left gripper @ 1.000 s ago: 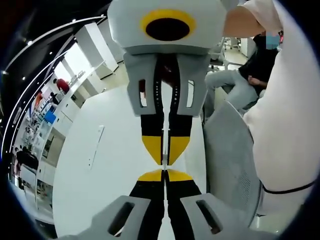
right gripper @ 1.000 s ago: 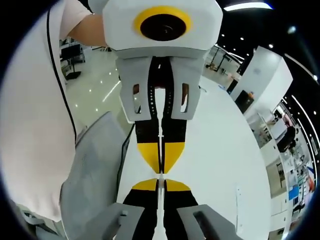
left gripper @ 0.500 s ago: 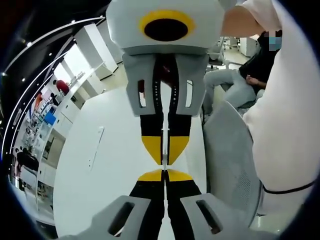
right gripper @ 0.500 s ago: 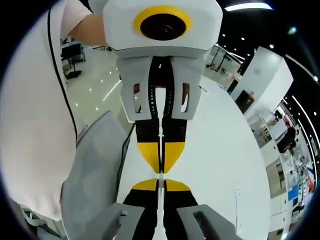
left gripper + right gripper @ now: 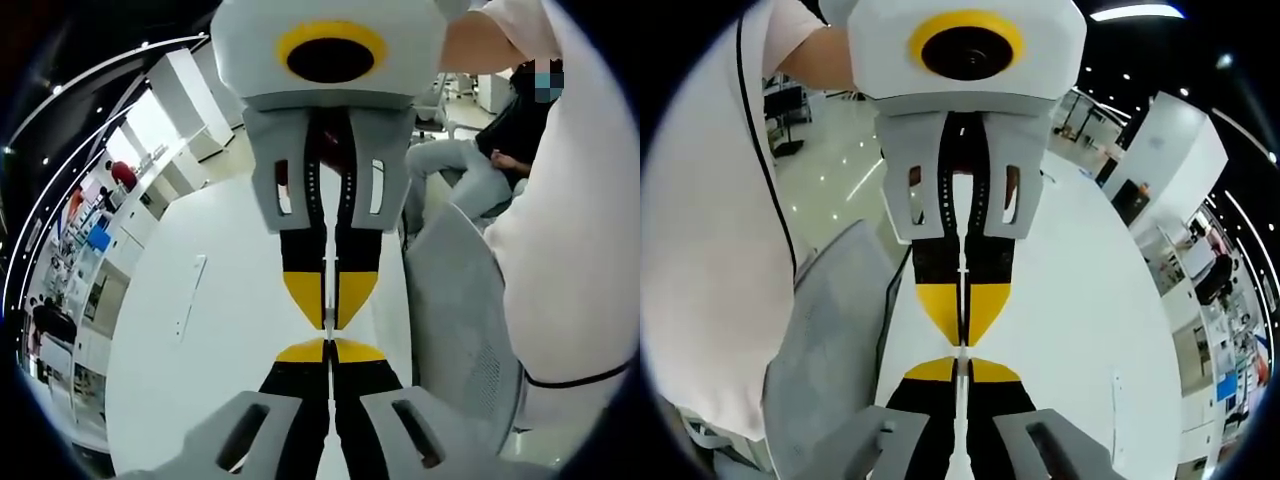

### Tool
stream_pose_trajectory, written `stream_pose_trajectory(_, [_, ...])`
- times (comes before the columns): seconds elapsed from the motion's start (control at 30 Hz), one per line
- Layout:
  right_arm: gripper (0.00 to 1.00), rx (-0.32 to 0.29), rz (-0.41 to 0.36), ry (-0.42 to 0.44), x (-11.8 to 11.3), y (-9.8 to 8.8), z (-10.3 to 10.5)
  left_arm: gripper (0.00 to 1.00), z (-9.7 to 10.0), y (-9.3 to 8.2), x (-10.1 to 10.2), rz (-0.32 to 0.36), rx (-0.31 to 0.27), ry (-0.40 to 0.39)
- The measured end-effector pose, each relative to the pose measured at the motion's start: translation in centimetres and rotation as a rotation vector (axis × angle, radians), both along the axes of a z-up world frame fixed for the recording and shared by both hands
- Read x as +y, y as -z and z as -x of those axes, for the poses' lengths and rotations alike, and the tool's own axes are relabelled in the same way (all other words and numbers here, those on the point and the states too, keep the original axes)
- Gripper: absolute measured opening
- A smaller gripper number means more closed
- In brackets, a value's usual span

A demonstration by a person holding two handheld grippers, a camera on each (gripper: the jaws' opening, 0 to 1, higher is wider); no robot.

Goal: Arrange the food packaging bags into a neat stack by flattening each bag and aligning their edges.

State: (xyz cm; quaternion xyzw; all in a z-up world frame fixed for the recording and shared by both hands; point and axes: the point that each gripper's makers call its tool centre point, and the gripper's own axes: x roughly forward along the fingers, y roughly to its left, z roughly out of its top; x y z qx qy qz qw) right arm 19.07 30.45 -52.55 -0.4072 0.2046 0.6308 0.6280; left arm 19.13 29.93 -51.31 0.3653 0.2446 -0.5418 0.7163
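Observation:
My two grippers meet tip to tip above a white table [image 5: 220, 330]. In the left gripper view my left gripper [image 5: 330, 352] rises from the bottom with its jaws shut and nothing between them. Opposite it, my right gripper [image 5: 330, 318] comes down from the top, also shut, its yellow tips almost touching mine. The right gripper view mirrors this: my right gripper [image 5: 962, 367] is shut at the bottom, and the left gripper [image 5: 962, 335] points down at it, over the same table [image 5: 1070, 300].
A grey mesh chair [image 5: 460, 320] [image 5: 830, 330] stands at the table's edge beside the person in a white shirt [image 5: 570, 250] [image 5: 710, 250]. Another person sits further back [image 5: 495, 150]. A narrow slot [image 5: 190, 295] marks the tabletop. Shelves line the far wall.

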Motion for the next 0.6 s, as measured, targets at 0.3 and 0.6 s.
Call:
stream_pose_trajectory(0.3, [0.0, 0.001, 0.008, -0.002, -0.09, -0.02, 0.29, 0.0, 0.12, 0.02, -0.08, -0.001, -0.001, 0.008])
stream_pose_trajectory(0.6, [0.0, -0.001, 0.026, 0.003, -0.72, 0.21, 0.23, 0.0, 0.12, 0.18, 0.38, -0.008, 0.001, 0.003])
